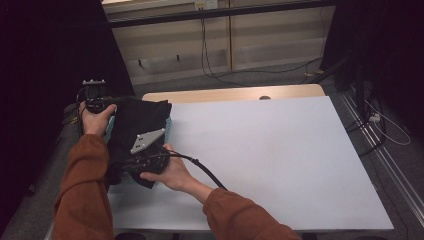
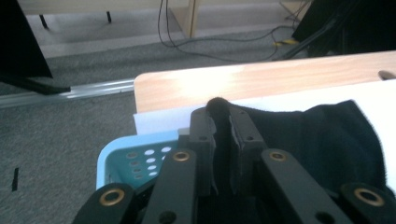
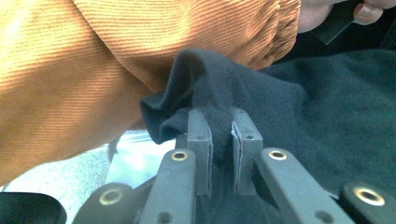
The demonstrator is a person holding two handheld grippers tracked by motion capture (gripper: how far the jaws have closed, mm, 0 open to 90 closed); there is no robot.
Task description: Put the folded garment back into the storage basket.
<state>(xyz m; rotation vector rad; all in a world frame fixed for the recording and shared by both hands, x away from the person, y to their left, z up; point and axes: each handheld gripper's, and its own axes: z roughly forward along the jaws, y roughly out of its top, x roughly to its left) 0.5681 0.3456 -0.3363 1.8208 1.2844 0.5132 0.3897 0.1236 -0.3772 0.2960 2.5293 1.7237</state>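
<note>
High view: we saw the black garment (image 1: pixel 135 127) bunched at the left edge of the bench (image 1: pixel 280 165), held between the two grippers and draped over a light blue basket (image 1: pixel 169 127), of which a thin strip showed beside the cloth. The left gripper (image 1: pixel 97 104) sat at the garment's far left corner, the left hand (image 1: pixel 95 119) wrapped round its body. The right gripper (image 1: pixel 137 165) sat at the near edge of the cloth, its grey three-cornered plate (image 1: pixel 146 141) on top and its cable (image 1: pixel 205 172) trailing back toward the right hand (image 1: pixel 170 172).

In the left gripper view we noted the jaws nearly together, clamped on a pinch of the black garment (image 2: pixel 327 140); a small tuft of cloth stood up just above the jaw tips. Under the left gripper (image 2: pixel 222 122) lay the perforated wall of the light blue basket (image 2: pixel 140 156), at the corner of the white sheet that covered the bench (image 2: pixel 196 86).

In the right gripper view we noted the jaws likewise nearly closed on a fold of the black garment (image 3: pixel 327 116), the cloth rucked up around the tips of the right gripper (image 3: pixel 223 122). An orange-brown sleeve (image 3: pixel 93 70) crossed just behind the fold, close to the cloth.

Both sleeves entered from the bottom of the high view. The rest of the white bench top lay to the right of the garment.
</note>
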